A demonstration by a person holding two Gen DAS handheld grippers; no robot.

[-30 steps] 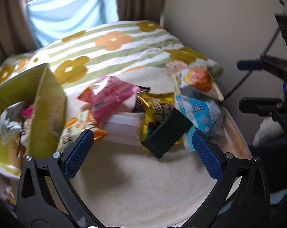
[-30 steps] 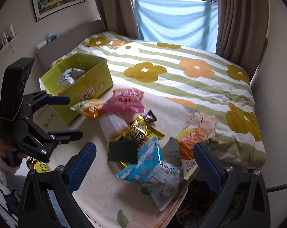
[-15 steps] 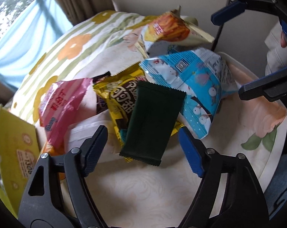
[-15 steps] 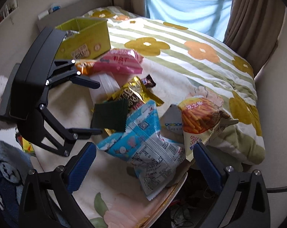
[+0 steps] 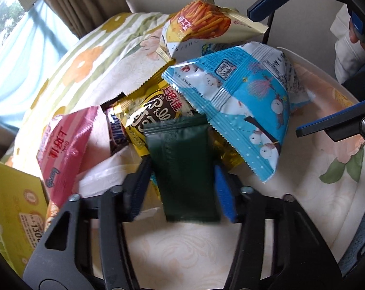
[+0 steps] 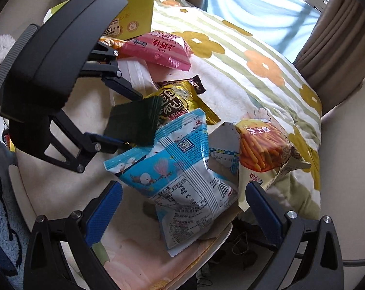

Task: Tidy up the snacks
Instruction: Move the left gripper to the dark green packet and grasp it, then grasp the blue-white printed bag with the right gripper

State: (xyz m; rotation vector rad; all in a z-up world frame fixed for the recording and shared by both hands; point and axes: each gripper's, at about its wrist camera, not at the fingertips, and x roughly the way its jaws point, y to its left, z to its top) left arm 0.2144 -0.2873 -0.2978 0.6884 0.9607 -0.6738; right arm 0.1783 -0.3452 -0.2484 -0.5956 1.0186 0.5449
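- Green packet (image 5: 182,166): nearest of the snacks, lying on the cream blanket (image 5: 182,249) at the near end of the bed, its far end resting on the gold bag (image 5: 156,118).
- Left tongs (image 5: 180,193): pointed steeply down, jaws closing with the green packet between the blue pads; the pads sit right at its long edges, though firm pressure is hard to confirm. In the right view these tongs (image 6: 131,118) reach in from the left.
- Blue bag (image 5: 245,111): just right of the green packet, overlapping the gold bag; it crowds the packet's right side.
- White packet (image 5: 102,176): just left of the green one, beside the left pad.
- Right tongs (image 6: 180,207): tilted down over the blue bag (image 6: 182,169), jaws spread wide, holding nothing; the bag's lower end lies between them, untouched.
- Chocolate bar (image 5: 117,130) and pink bag (image 5: 64,145): farther left, partly under the gold bag.
- Yellow box (image 5: 15,217): at the left edge, beyond the pink bag.
- Stick-snack bag (image 5: 201,26): farthest, behind the blue bag, against the flowered quilt (image 5: 85,60).
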